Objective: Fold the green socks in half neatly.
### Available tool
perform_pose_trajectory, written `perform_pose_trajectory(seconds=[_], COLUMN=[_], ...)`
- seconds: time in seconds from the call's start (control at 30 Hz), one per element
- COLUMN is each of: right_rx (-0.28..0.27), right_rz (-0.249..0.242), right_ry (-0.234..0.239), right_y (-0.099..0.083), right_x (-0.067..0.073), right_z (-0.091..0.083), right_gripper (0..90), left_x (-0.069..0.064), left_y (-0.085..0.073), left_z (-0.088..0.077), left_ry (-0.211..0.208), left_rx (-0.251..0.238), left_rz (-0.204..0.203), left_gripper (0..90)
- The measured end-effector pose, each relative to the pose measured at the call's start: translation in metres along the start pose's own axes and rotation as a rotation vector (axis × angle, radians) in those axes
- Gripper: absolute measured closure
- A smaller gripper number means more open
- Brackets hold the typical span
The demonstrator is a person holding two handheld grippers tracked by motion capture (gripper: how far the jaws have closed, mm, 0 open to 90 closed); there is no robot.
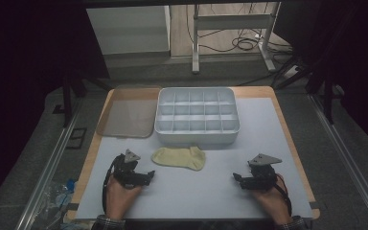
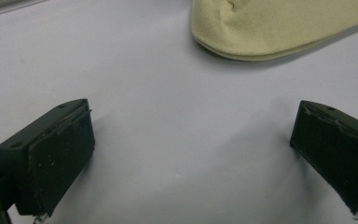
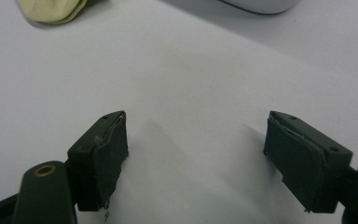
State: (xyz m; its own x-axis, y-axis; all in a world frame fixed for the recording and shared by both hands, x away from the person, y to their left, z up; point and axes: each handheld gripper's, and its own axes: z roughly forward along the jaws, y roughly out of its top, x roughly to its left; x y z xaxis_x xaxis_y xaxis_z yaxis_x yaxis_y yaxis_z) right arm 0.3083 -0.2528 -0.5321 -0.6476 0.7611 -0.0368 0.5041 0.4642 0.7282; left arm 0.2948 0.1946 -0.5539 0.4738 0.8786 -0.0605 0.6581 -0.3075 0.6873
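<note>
Pale yellow sock (image 1: 180, 157) flat on table, near of divided bin (image 1: 197, 115). Left gripper (image 1: 149, 175) and right gripper (image 1: 236, 178) both wide open, empty. Probably pre-grasp; next: left reaches sock, pinches edge.

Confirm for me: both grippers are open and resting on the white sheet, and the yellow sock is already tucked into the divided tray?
Not quite. The yellow sock lies flat on the white sheet, in front of the divided tray, as the high view shows. The left gripper and right gripper are indeed open.

Sock (image 1: 180, 157) just before compartment tray (image 1: 197, 134), lid (image 1: 126, 118) left of tray, on table (image 1: 268, 158).
</note>
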Motion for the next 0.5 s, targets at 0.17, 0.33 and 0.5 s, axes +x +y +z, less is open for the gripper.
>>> perform_pose_trajectory(seconds=[0.17,0.33,0.5], right_rx=[0.000,0.000,0.000], right_rz=[0.000,0.000,0.000], right_ry=[0.000,0.000,0.000], right_y=[0.0000,-0.0001,-0.0001], right_x=[0.0000,-0.0001,-0.0001], right_z=[0.0000,0.0000,0.0000], right_gripper=[21.9,21.9,21.9], left_x=[-0.0005,-0.0008,-0.0003], left_y=[0.0000,0.0001,0.0000], left_z=[0.0001,0.0001,0.0000], left_ry=[0.004,0.005,0.002], left_rx=[0.000,0.000,0.000], left_rz=[0.002,0.004,0.001], left_gripper=[0.0,0.0,0.0])
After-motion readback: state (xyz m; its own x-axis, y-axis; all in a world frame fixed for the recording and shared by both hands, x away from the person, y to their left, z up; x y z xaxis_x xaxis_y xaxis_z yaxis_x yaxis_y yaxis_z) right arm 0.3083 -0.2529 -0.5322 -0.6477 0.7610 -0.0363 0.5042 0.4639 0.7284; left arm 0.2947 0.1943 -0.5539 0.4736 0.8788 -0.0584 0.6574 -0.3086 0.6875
